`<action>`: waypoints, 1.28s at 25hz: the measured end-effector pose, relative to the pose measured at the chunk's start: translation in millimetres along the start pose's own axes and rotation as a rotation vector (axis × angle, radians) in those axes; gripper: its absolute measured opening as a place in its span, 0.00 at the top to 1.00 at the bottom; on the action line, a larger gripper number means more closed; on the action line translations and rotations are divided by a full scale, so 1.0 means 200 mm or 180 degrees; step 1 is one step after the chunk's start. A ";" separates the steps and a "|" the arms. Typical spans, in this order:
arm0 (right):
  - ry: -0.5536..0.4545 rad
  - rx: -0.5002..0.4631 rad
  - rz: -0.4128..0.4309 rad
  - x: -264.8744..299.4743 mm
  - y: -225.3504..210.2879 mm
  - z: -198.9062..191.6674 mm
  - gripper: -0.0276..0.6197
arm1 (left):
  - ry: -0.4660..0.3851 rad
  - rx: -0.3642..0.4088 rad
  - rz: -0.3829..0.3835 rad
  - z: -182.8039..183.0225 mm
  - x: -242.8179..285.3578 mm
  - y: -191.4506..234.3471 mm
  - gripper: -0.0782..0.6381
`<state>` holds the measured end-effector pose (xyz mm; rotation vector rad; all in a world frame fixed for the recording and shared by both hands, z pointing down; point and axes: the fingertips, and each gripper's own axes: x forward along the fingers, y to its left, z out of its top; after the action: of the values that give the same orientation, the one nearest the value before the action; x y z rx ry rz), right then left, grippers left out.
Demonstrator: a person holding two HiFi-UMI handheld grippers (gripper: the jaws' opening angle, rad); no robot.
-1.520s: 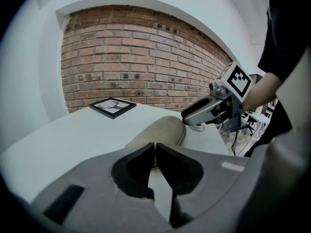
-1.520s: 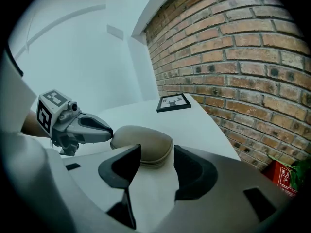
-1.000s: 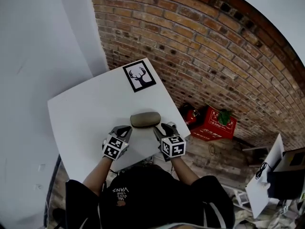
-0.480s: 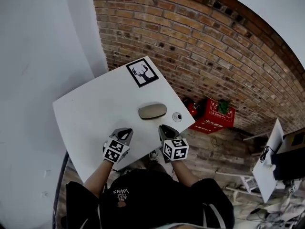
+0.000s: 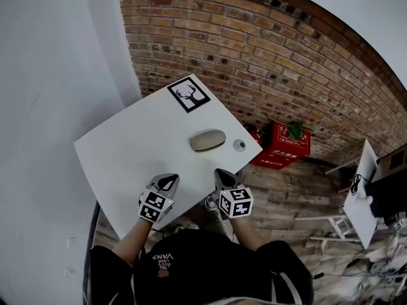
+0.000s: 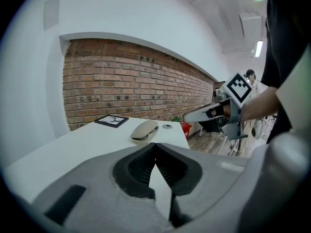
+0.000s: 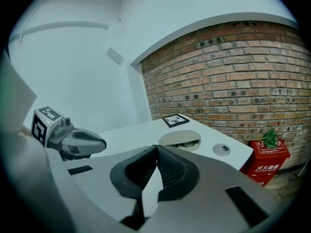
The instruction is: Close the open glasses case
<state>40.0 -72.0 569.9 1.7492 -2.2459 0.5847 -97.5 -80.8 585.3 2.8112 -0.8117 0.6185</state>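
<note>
Beige oval hard-shell glasses case [image 5: 207,140]: centre of white table [image 5: 121,151], lid down, thin seam gap, latch unconfirmed. Left gripper [image 5: 166,183], right gripper [image 5: 222,178]: 6 o'clock of case, well apart, both clenched empty; apparently standing clear, closing judged done.

Glasses case [image 5: 207,140]: beige, plain. Tabletop [image 5: 127,151]: white. Framed picture [image 5: 189,94]: black border, black deer head on white. Round insert [image 5: 239,145]: grey. Brick wall [image 5: 286,56]: red-brown, pale mortar lines. Crate [image 5: 284,150]: red, white print. Plant [image 5: 294,131]: green. Left gripper [image 5: 168,182], right gripper [image 5: 223,178]: grey, jaws lined black, cubes with black-and-white square markers.
</note>
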 end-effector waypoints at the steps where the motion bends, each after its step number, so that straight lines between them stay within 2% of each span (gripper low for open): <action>1: -0.0009 0.0017 -0.0009 -0.01 0.02 -0.01 0.96 | -0.0020 0.0004 -0.0019 0.00 -0.02 -0.01 0.89; 10: -0.0115 0.0161 -0.0050 -0.12 0.18 -0.10 0.96 | -0.0058 0.0155 -0.0170 -0.06 -0.16 -0.07 0.89; 15: -0.0070 0.0168 -0.0064 -0.17 0.26 -0.16 0.96 | -0.0061 0.0189 -0.0195 -0.10 -0.23 -0.11 0.89; 26: 0.0136 0.0134 -0.0211 -0.31 0.27 -0.31 0.96 | -0.0070 0.0194 -0.0268 -0.18 -0.30 -0.25 0.89; 32: 0.0145 0.0093 -0.0206 -0.34 0.27 -0.32 0.96 | -0.0102 0.0163 -0.0241 -0.19 -0.31 -0.29 0.89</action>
<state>1.8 26.8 589.6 1.7965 -2.1524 0.6402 -126.8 7.8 591.1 2.8897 -0.7009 0.5923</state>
